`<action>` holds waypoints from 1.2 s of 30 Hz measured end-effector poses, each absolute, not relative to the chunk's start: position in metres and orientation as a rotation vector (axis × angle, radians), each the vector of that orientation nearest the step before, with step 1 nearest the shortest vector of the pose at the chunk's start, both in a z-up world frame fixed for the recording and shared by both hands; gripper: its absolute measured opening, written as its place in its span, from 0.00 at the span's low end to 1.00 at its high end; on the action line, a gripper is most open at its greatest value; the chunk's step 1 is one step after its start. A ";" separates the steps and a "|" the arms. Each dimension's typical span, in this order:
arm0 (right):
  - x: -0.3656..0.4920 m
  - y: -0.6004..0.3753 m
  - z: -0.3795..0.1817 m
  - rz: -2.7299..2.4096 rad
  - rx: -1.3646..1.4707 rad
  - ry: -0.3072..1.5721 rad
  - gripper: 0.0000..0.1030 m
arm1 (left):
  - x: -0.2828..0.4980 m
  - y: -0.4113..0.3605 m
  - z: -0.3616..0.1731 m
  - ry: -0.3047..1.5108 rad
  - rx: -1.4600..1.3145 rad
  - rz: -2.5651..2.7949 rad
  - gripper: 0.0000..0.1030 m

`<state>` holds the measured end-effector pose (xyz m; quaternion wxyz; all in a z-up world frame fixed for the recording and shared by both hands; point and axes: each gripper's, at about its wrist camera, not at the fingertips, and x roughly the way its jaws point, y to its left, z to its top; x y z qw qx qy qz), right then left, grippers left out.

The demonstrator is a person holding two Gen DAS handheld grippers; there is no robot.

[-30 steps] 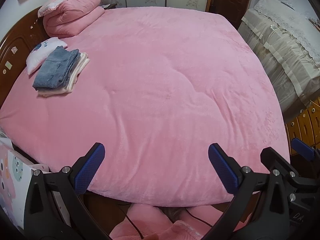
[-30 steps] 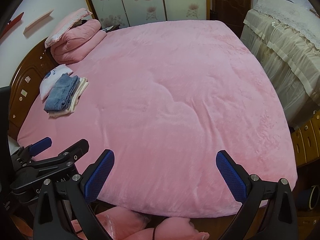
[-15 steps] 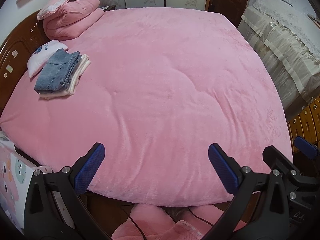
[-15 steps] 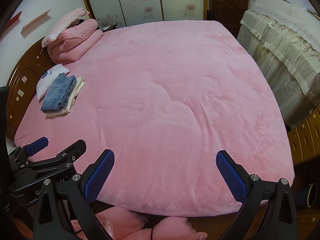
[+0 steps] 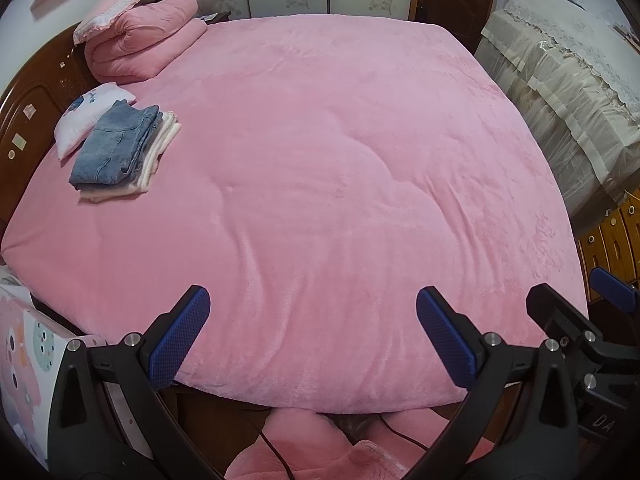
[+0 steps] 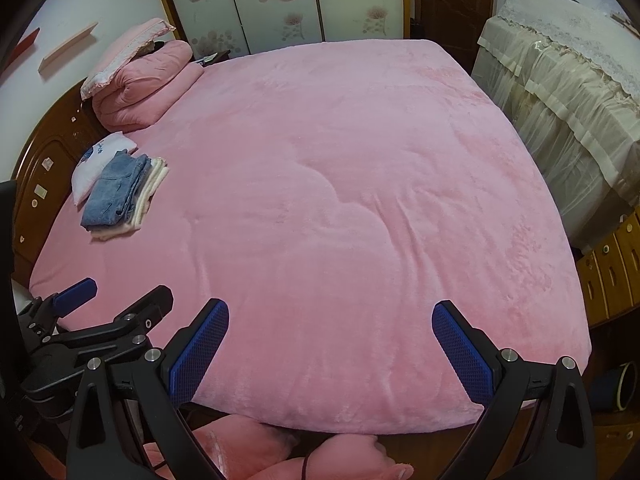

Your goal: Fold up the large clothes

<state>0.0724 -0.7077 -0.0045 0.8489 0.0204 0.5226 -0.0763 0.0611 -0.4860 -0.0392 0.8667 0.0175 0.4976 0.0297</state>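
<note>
A folded stack of clothes, blue jeans [image 5: 114,148] on top of cream garments [image 5: 158,152], lies at the left of the pink bed cover [image 5: 340,152]; it also shows in the right wrist view [image 6: 116,194]. My left gripper [image 5: 312,336] is open and empty above the bed's near edge. My right gripper [image 6: 330,350] is open and empty beside it. Each gripper shows at the edge of the other's view. Pink fabric [image 5: 304,444] lies on the floor below the near edge.
A rolled pink quilt [image 5: 140,40] with a pillow sits at the far left corner, with a small white pillow [image 5: 86,114] near the wooden headboard [image 5: 24,108]. A lace-covered piece of furniture [image 5: 568,80] and wooden drawers [image 5: 612,236] stand to the right.
Both views have drifted slightly; the bed and clothes stack shift a little in frame. Both grippers stay open and empty.
</note>
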 end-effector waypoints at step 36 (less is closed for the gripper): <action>0.077 -0.710 -0.004 -0.158 0.037 1.101 1.00 | 0.060 -0.490 -0.041 1.041 0.035 0.053 0.99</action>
